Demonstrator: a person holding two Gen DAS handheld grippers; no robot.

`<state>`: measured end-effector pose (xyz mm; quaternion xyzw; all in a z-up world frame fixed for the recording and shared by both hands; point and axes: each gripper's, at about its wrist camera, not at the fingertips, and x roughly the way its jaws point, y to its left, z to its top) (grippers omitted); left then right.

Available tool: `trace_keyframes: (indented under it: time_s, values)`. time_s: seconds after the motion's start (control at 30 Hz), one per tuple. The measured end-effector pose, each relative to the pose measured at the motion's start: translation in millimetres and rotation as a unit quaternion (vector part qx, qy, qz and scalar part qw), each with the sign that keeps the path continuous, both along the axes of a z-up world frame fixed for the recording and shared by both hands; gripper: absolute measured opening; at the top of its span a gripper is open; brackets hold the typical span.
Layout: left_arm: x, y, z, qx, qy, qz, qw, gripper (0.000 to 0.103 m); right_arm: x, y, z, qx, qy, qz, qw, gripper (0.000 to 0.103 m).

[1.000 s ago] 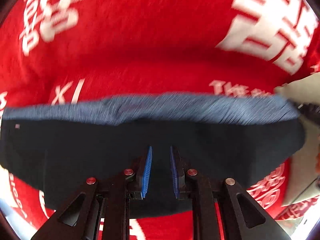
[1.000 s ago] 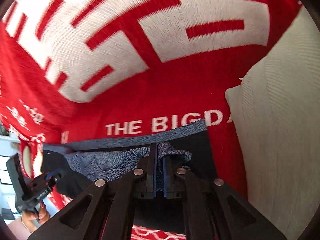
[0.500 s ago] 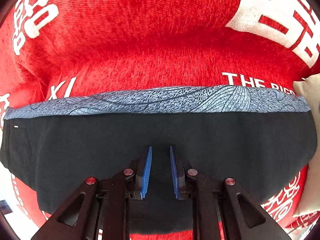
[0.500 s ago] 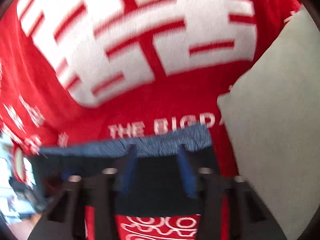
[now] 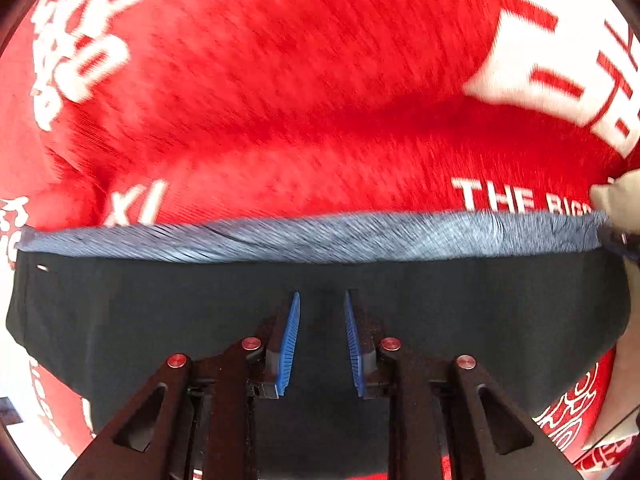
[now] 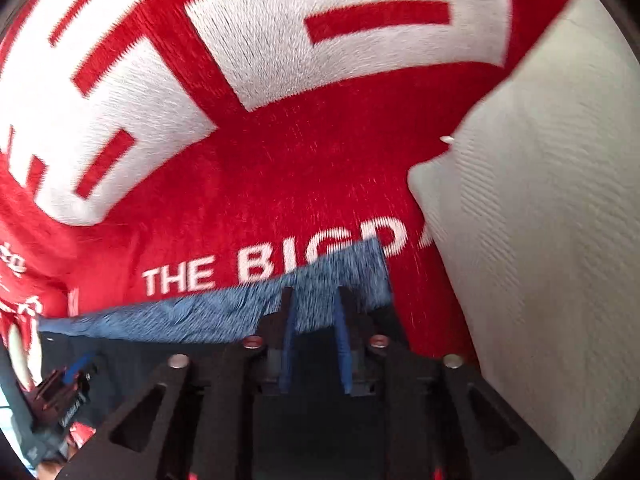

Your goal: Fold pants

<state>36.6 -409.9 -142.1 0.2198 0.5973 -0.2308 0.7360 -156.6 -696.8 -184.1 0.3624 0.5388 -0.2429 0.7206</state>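
Observation:
The dark navy pants (image 5: 160, 320) lie flat on a red blanket, with a blue-grey patterned waistband (image 5: 320, 236) along the far edge. My left gripper (image 5: 320, 300) is open and empty over the dark cloth near its middle. In the right wrist view the waistband (image 6: 224, 312) runs leftwards and its right corner lies just past my right gripper (image 6: 314, 294), which is open and holds nothing. The left gripper (image 6: 68, 380) shows at the lower left of that view.
The red blanket (image 5: 320, 100) with large white lettering (image 6: 320, 40) covers the surface all around. A pale grey-white pillow (image 6: 540, 240) lies close on the right, its corner near the waistband end; it also shows in the left wrist view (image 5: 620, 200).
My right gripper was shut on the waistband corner one second ago and has opened and let it go. The waistband now lies flat. My left gripper stayed open over the dark cloth.

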Motion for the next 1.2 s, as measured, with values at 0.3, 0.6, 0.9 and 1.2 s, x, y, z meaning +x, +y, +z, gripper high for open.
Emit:
trace_keyframes:
  time_s: [0.3,0.6,0.9,1.2]
  values:
    - [47,17,-13,0.021,-0.030,0.008,0.9993,0.065,-26,57,-12,-0.027,0.028,0.068,0.997,0.044]
    - [83,15,-25,0.028,-0.031,0.075,0.9963,0.069,-20,76,-15,-0.043,0.038,0.084,0.995,0.053]
    - [82,101,13,0.035,-0.040,0.054,0.9971,0.069,4,122,21,-0.064,0.049,0.084,0.993,0.061]
    - [86,200,19,0.026,-0.027,0.024,0.9990,0.069,30,218,31,0.016,-0.013,0.058,0.998,0.064]
